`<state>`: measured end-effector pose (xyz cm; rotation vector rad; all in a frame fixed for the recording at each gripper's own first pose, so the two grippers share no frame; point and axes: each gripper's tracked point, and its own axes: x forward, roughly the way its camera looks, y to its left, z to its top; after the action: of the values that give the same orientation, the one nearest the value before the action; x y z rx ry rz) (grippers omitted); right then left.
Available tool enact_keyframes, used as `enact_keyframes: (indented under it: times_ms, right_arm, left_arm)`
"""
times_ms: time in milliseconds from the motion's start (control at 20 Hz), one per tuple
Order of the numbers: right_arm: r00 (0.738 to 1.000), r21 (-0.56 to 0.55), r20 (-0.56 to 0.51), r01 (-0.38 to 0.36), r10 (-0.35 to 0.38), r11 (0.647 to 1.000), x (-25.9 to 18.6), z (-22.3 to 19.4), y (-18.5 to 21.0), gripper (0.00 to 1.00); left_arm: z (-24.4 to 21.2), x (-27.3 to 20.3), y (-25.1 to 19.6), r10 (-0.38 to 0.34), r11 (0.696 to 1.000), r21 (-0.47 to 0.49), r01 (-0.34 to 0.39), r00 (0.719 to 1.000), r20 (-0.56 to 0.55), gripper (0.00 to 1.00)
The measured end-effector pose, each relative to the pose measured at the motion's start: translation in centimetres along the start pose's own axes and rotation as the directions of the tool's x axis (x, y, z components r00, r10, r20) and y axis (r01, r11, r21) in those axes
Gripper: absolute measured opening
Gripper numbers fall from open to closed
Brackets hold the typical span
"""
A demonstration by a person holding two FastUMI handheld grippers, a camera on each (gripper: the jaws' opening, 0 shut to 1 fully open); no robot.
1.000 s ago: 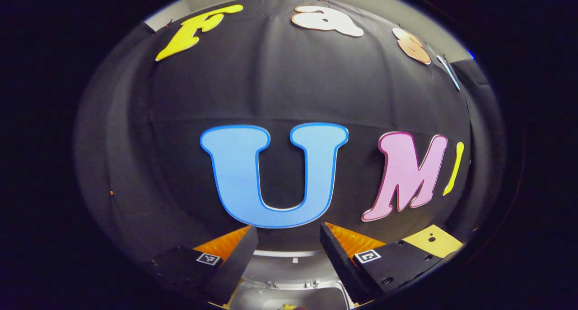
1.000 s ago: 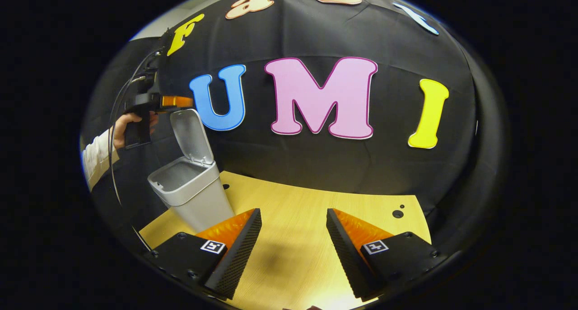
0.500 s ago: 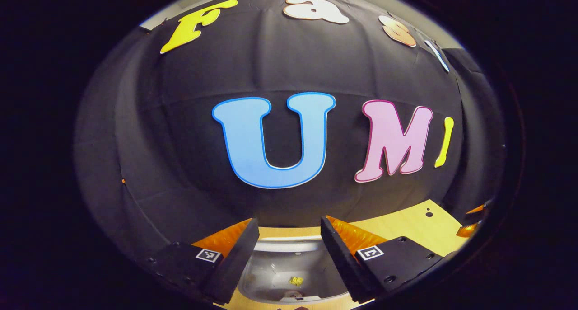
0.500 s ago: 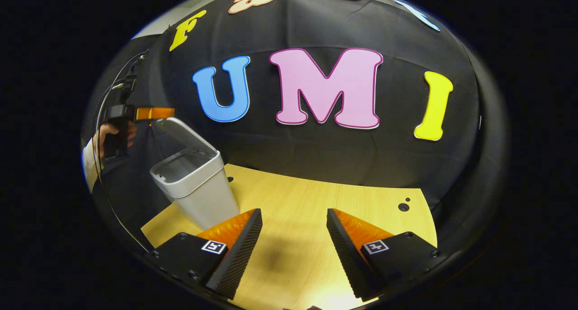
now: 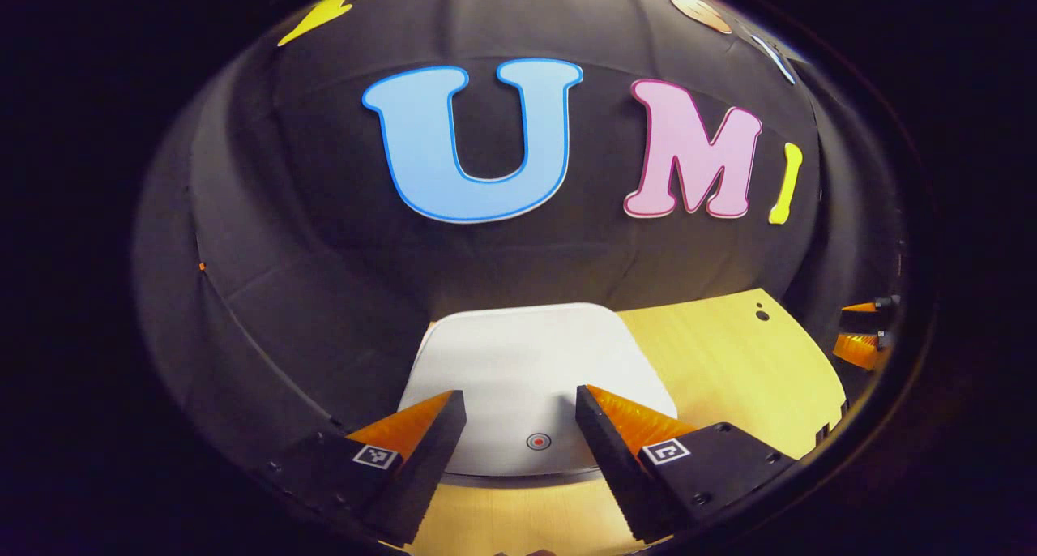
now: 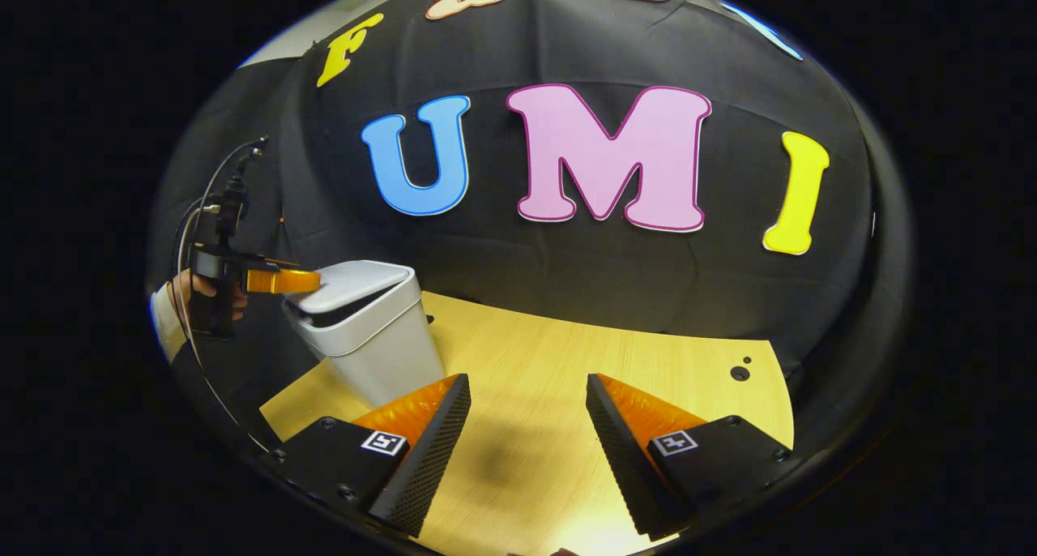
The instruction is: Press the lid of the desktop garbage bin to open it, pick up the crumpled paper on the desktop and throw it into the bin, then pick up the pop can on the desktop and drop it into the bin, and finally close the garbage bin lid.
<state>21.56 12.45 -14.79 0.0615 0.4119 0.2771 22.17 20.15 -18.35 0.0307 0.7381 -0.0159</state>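
Lid [image 5: 527,369] of the pale grey garbage bin [image 6: 377,341] is nearly down but not latched: the right gripper view shows a dark gap under its front edge, with the bin standing at the left end of the desktop [image 6: 567,394], close to the booth's black cloth wall [image 6: 567,280]. The left gripper [image 5: 518,406] hangs over the lid's front, fingers spread with nothing between them, straddling the small round press mark [image 5: 538,441]; seen from the right gripper view its fingers [image 6: 283,281] rest at or just above the lid's near edge, though actual contact cannot be made out. The right gripper [image 6: 527,402] hovers over bare wood well apart from the bin, jaws parted and empty. No paper or can lies on the visible wood, so closing looks like the last step. The risk is a half-shut lid: pressing too lightly leaves it ajar, while pressing the mark twice could pop it open again. Pushing at the front edge could also tip or slide the light bin on the smooth wood-grain desktop. A person's hand and pale sleeve [image 6: 166,321] hold the left gripper, cables trailing above.
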Motion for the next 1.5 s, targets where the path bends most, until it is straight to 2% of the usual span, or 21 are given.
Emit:
enact_keyframes:
  times_ms: [50, 150, 250, 400, 500, 700, 800, 1100, 1200, 1350, 1500]
  right_arm:
    - [1.000, 0.002, 0.001, 0.000, 0.000, 1.000, -0.1, 0.0, 0.0, 0.94]
    - [1.000, 0.005, 0.000, 0.005, -0.005, 1.000, -0.2, -0.1, -0.1, 0.94]
    - [1.000, 0.016, -0.005, 0.010, -0.010, 1.000, -0.1, -0.4, -0.3, 0.94]
    - [1.000, 0.025, -0.013, 0.005, -0.005, 1.000, -0.5, -0.9, -0.1, 0.94]
    - [1.000, 0.013, -0.016, 0.006, -0.006, 1.000, -0.7, -1.1, -0.2, 0.94]
    - [1.000, 0.019, -0.013, 0.005, -0.005, 1.000, -1.1, -1.2, -0.2, 0.93]
    - [1.000, 0.026, -0.008, 0.001, -0.001, 1.000, -1.2, -1.1, -0.1, 0.93]
    - [1.000, 0.029, 0.002, -0.023, 0.023, 0.999, -1.2, -1.2, 0.7, 0.92]
    - [1.000, 0.026, 0.010, -0.029, 0.029, 0.999, -1.3, -0.8, 0.5, 0.92]
    - [0.999, 0.022, 0.020, -0.025, 0.025, 0.999, -1.4, -0.3, 0.1, 0.92]
    - [0.999, 0.028, 0.019, -0.027, 0.027, 0.999, -1.4, -0.2, -0.3, 0.92]
  left_arm:
    - [-1.2, 0.4, 0.1, -0.014, 1.000, -0.002, 0.014, 0.998, -0.064, 0.94]
    - [-0.6, 0.3, -0.1, -0.034, 0.999, 0.032, 0.036, 0.998, -0.060, 0.96]
    - [-1.0, 0.5, 0.0, -0.061, 0.997, 0.048, 0.067, 0.992, -0.113, 0.95]
    - [-0.7, 0.6, 0.0, -0.080, 0.997, -0.006, 0.080, 0.989, -0.121, 0.96]
    - [-0.8, 0.9, -0.1, -0.091, 0.996, 0.004, 0.092, 0.989, -0.114, 0.96]
    - [-1.0, 1.1, -0.2, -0.080, 0.997, -0.007, 0.080, 0.990, -0.114, 0.96]
    - [-1.2, 0.8, -0.1, -0.052, 0.998, 0.035, 0.057, 0.989, -0.141, 0.97]
    - [-1.1, 1.1, -0.3, -0.076, 0.995, 0.045, 0.085, 0.981, -0.180, 0.96]
    - [-0.4, 1.1, -0.5, -0.088, 0.993, 0.065, 0.099, 0.984, -0.155, 0.95]
    - [0.0, 1.1, -0.4, -0.057, 0.993, 0.096, 0.070, 0.990, -0.127, 0.94]
    - [2.9, 0.1, -0.6, -0.045, 0.987, 0.152, 0.049, 0.999, -0.026, 0.90]
